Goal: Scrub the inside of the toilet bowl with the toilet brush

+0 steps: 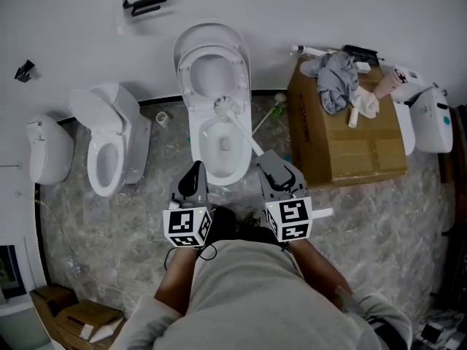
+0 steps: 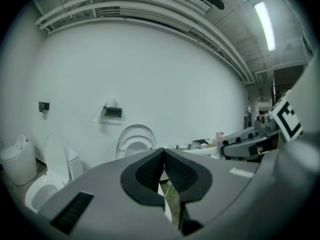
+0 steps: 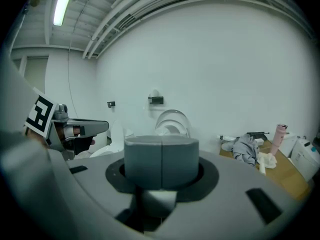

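Head view: right gripper [image 1: 277,170] clamped on the white handle of the toilet brush [image 1: 238,127]; handle runs to 11 o'clock from the jaws, bristle head over the back rim of the toilet bowl [image 1: 195,148], above the water; the butt end sticks out at 4 o'clock past the marker cube; left gripper [image 1: 193,180] alongside at 9 o'clock, touching nothing; both forearms low and tucked in, both tools aimed at 12 o'clock; cardboard box [image 1: 365,155] at 2 o'clock, second toilet [image 1: 109,159] at 10 o'clock.

Left gripper view: pads meet at the tips, nothing between them; raised toilet lid [image 2: 135,136] at 11 o'clock past the jaws.

Right gripper view: pads pressed together, only a seam showing; white handle under them at 6 o'clock; lid at 12 o'clock beyond.
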Tool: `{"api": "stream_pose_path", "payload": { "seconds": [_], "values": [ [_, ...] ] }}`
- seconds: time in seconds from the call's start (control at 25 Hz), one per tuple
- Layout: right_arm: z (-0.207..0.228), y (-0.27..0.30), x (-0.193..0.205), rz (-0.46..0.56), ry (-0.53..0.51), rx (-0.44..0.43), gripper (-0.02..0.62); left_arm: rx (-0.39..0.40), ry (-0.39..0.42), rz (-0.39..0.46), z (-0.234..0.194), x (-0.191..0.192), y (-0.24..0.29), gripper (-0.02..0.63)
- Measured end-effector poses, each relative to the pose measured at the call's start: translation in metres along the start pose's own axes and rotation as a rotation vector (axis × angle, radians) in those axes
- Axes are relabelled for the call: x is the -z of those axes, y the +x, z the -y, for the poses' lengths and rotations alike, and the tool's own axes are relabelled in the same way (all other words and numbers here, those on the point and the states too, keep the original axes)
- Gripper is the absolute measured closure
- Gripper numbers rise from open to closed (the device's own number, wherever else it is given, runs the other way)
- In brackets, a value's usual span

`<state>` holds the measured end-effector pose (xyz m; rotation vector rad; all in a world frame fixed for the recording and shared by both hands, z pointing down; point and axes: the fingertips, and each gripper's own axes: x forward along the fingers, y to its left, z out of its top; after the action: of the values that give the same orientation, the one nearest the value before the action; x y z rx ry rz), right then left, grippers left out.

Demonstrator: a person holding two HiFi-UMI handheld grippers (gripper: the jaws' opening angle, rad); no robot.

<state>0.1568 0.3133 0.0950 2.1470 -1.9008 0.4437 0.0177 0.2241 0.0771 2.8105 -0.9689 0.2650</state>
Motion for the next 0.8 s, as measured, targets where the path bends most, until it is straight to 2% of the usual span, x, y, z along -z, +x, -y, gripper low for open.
{"api": "stream_pose_path", "payload": {
  "seconds": [0.24, 0.8],
  "values": [
    [0.002, -0.015, -0.013, 0.052, -0.007, 0.02, 0.45, 0.02, 0.023, 0.038, 0.012, -0.019, -0.003, 0.597],
    [0.008, -0.024, -0.018, 0.09, 0.008, 0.026, 0.451, 0.07, 0.057, 0.036, 0.036, -0.024, 0.004, 0.597]
  ]
}}
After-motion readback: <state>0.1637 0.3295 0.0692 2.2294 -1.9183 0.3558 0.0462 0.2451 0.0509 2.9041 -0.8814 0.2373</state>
